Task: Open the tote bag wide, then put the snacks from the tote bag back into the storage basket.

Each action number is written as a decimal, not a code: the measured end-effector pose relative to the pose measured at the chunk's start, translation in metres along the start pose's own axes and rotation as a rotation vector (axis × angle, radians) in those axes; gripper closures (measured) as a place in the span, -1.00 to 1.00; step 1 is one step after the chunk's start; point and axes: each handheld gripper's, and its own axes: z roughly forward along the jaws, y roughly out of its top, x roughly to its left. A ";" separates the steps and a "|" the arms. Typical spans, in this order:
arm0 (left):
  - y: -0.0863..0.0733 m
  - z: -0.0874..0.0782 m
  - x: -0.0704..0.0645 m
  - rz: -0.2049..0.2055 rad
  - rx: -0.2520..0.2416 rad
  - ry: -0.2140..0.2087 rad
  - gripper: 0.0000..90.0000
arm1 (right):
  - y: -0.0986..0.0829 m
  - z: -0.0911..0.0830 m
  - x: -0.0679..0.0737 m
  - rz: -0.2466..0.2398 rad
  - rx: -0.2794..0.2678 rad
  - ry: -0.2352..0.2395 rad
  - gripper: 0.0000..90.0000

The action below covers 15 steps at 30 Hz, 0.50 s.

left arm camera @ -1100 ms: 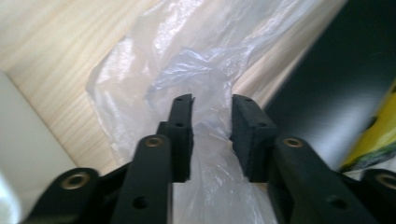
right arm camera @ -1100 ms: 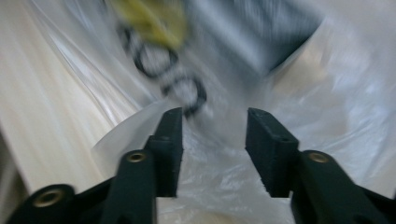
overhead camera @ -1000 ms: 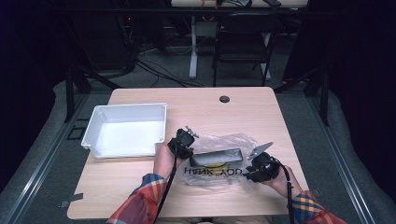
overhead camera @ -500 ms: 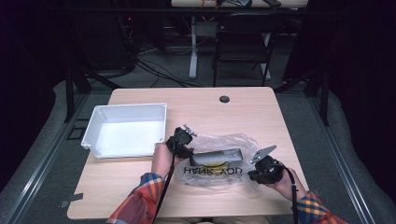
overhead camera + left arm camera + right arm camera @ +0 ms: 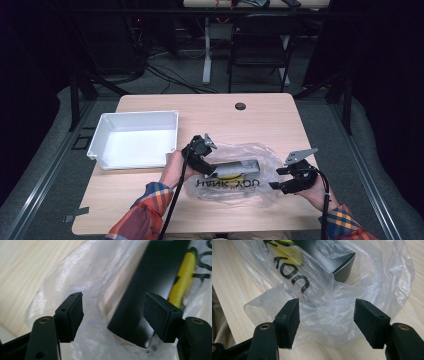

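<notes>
Movement since a moment ago sits mostly on the right: the right gripper [image 5: 278, 178] has drawn back from the plastic bag [image 5: 235, 172] toward the table's [image 5: 260, 112] right edge, so it now hovers just beside the bag's crumpled end rather than over it. The left gripper [image 5: 207, 161] has barely shifted, resting at the bag's left end.

Both tools stand wide apart and hold nothing. In the left gripper view the black box [image 5: 147, 287] inside the bag lies between the spread pads, one pad close to its edge. In the right gripper view only loose plastic lies between the pads.

The bag lies on the near middle of the table, right of the white tray [image 5: 132, 137]. A yellow object [image 5: 183, 280] beside the box is half hidden; its kind is hard to tell. The bag's black lettering [image 5: 287, 270] is cut off.
</notes>
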 end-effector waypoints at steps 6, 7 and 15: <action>0.002 0.001 -0.002 0.062 0.024 -0.026 -0.35 | -0.002 0.001 -0.004 0.003 0.013 0.008 -0.18; 0.002 0.001 -0.003 0.075 0.027 -0.042 -0.36 | -0.002 0.001 -0.004 0.001 0.012 0.006 -0.17; 0.001 0.006 -0.008 0.132 0.074 -0.054 -0.34 | -0.003 0.001 -0.005 0.000 0.018 0.014 -0.16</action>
